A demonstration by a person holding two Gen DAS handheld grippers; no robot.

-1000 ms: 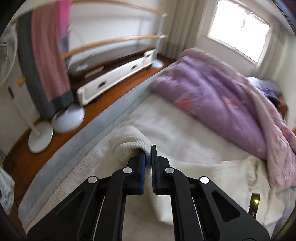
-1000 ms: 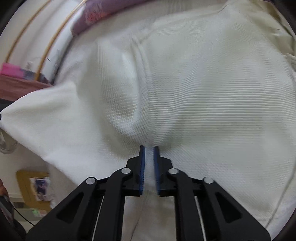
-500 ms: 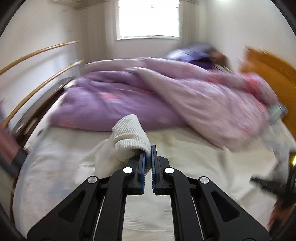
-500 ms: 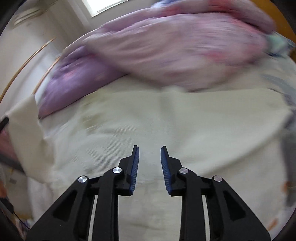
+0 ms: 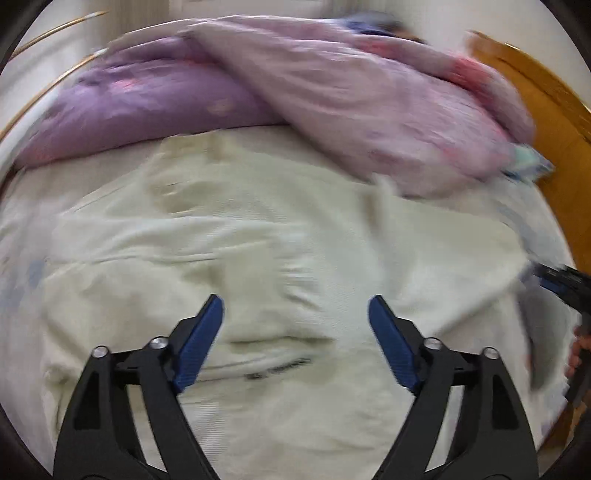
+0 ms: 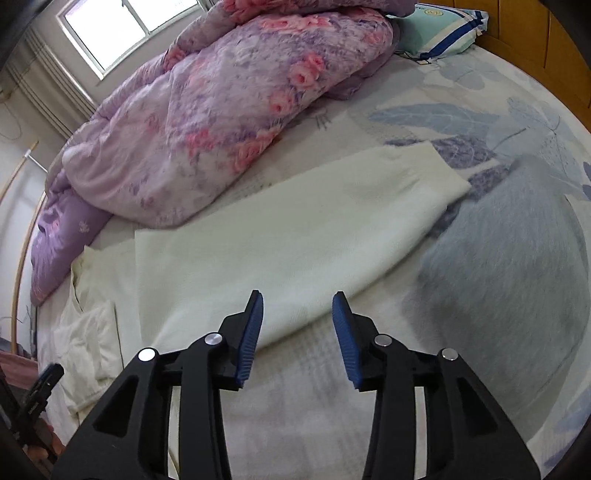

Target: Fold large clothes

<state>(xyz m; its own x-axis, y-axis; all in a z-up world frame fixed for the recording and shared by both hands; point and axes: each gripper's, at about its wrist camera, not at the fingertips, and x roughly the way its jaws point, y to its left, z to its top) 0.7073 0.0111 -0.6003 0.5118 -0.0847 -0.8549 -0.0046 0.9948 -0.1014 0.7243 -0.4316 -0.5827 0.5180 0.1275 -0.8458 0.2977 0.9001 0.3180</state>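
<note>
A cream knit sweater lies spread on the bed. In the left wrist view it fills the middle, blurred by motion. My left gripper is open and empty just above it. In the right wrist view a sleeve of the sweater stretches flat toward the right, its cuff at the far end. My right gripper is open and empty over the sleeve's near edge. The other gripper shows at the right edge of the left wrist view and at the lower left of the right wrist view.
A purple and pink floral duvet is heaped along the far side of the bed, also in the left wrist view. A leaf-print bedsheet covers the mattress. A pillow and wooden headboard stand at the right.
My left gripper opened and let go of the ribbed sweater cuff, and swung over the garment. My right gripper opened wider and moved right over the flat sleeve.
</note>
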